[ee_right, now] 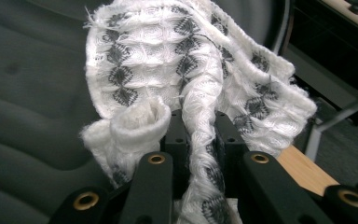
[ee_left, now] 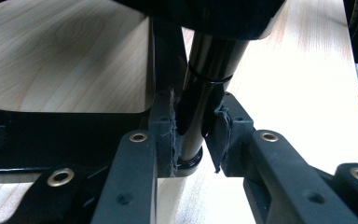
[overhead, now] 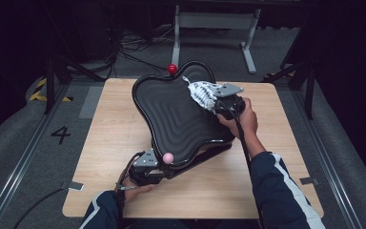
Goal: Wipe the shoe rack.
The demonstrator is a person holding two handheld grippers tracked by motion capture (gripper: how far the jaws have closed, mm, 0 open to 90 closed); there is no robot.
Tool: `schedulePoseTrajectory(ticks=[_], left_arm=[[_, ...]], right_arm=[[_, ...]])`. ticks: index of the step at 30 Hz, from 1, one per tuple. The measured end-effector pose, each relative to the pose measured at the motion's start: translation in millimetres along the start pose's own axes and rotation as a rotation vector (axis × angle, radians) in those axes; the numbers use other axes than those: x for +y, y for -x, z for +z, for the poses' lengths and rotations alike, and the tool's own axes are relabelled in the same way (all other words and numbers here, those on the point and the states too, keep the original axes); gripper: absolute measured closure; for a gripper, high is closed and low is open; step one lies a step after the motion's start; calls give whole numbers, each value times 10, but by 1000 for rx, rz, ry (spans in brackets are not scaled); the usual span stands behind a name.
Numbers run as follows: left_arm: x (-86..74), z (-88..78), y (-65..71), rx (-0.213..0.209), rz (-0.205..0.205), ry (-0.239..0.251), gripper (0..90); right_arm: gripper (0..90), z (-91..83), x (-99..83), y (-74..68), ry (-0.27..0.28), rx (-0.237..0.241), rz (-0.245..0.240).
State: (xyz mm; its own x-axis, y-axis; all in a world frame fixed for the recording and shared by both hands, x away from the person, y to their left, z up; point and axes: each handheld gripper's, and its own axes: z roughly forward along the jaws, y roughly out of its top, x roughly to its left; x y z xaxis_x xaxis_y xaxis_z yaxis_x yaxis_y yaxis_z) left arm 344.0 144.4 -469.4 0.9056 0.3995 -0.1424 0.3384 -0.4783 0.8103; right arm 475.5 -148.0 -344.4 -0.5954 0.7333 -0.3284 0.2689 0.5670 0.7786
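Observation:
A black wavy-edged ribbed board (overhead: 176, 114) stands tilted on a black stand on the wooden table (overhead: 109, 143). My right gripper (overhead: 219, 102) is shut on a white cloth with grey diamonds (overhead: 202, 94), held against the board's upper right. In the right gripper view the cloth (ee_right: 168, 60) bunches over the gripper (ee_right: 199, 135) and the ribbed board (ee_right: 28, 93). At the board's lower left corner, my left gripper (overhead: 155, 164) is shut on the stand's black post. The left gripper view has the glossy post (ee_left: 205, 84) clamped in the gripper (ee_left: 196, 135) between frayed pads (ee_left: 165, 135).
A pink ball (overhead: 168, 157) sits at the board's low corner and a red ball (overhead: 172, 68) at its top edge. The stand's black base frame (ee_left: 51, 135) lies on the table (ee_left: 65, 60). A white metal frame (overhead: 214, 21) stands on the floor behind.

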Motion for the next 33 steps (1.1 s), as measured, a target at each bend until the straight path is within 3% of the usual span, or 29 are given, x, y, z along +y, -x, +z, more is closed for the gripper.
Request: schedulePoseTrajectory(ticks=[6,8,18,23,27,33], left_arm=[[7,8,5,1,1,-4,721],[7,8,5,1,2,-5,721],[7,14,6,0,1,-8,721],[4,16,7,1,0,-5,721],[5,17,5,1,1,-5,721],[6,19,6,2,1,-7,721]], right_arm=[[796,-22,30,-199,25,36,-47],[796,-32,53,-282,36,69,-58],[795,-93,175,-811,92,188,-142],[794,-118,224,-1057,111,224,-192],[793,-130,235,-1110,113,229,-200],[793,-108,222,-1016,104,226,-178]])
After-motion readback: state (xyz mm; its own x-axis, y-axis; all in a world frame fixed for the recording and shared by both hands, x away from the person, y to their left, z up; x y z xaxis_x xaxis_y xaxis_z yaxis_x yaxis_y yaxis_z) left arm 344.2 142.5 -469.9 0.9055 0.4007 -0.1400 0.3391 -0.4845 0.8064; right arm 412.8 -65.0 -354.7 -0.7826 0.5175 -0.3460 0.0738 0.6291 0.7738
